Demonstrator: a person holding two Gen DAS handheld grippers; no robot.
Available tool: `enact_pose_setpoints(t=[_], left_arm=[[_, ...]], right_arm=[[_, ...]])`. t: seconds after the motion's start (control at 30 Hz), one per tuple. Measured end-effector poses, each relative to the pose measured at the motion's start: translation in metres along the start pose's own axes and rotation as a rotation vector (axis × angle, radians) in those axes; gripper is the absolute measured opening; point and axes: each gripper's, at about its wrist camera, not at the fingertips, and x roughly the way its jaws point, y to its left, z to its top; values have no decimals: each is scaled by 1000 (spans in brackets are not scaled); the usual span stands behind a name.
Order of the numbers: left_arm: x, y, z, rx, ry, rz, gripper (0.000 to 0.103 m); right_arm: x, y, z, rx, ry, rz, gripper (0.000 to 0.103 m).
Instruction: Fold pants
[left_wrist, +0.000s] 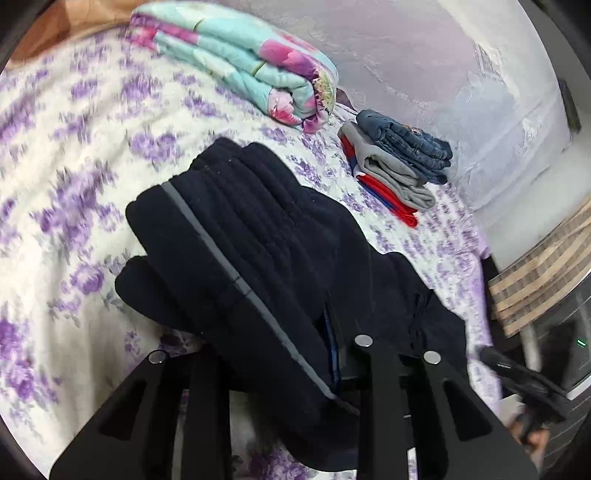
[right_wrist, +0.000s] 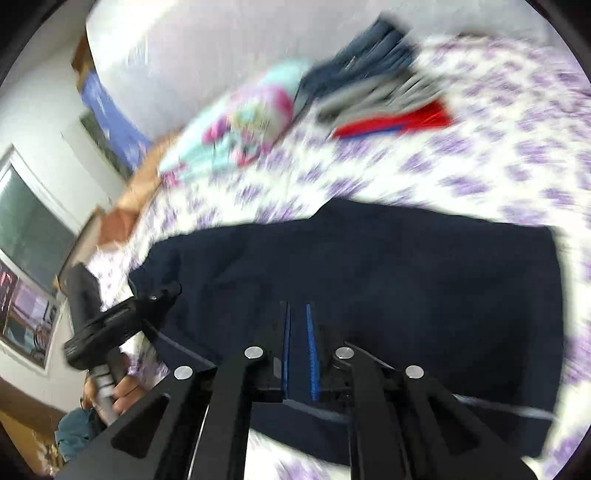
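Dark navy pants (left_wrist: 258, 236) with a grey side stripe lie bunched on the floral bedsheet (left_wrist: 74, 155). My left gripper (left_wrist: 332, 332) is shut on a fold of the pants, and the cloth drapes over its fingers. In the right wrist view the pants (right_wrist: 406, 266) lie spread on the bed. My right gripper (right_wrist: 299, 325) has its blue-padded fingers nearly together with the dark cloth between them. The left gripper's handle (right_wrist: 107, 325) shows at the left of that view, held by a hand. The right wrist view is motion-blurred.
A folded floral quilt (left_wrist: 243, 62) lies at the head of the bed. A stack of folded clothes (left_wrist: 399, 162), jeans over grey and red items, sits near the wall. The bed edge and a striped cloth (left_wrist: 543, 273) are to the right.
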Motion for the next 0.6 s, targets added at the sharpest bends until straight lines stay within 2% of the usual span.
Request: enact_pose_setpoints(t=[0.13,0.27,0.37,0.4,0.5,0.57,0.6], left_arm=[[-13,-43,-3,161,-59,143,24],[-31,-113,0,327,-108,181,22],[-34,-189,-10,518,-123,183,21],[-29,-221,-19,595,-108,162,21],[-5,-282,-51,747,-39,127,21],[24,-312,-75,831,41,115,21],[51,-325,-89,855,122,108,23]], right_arm=[[-51,-56,-33,111,-55,-60,11],[-84,-112,-70,240,-96,-96,11],[-103,-139,-89,298,-144,-74,11],[-107,-145,-93,310,-159,-72,11],[-121,-163,-105,336,-188,-63,11],[-126,-175,-111,351,-196,-70,11],[-128,-181,-115,359,-197,-73,11]])
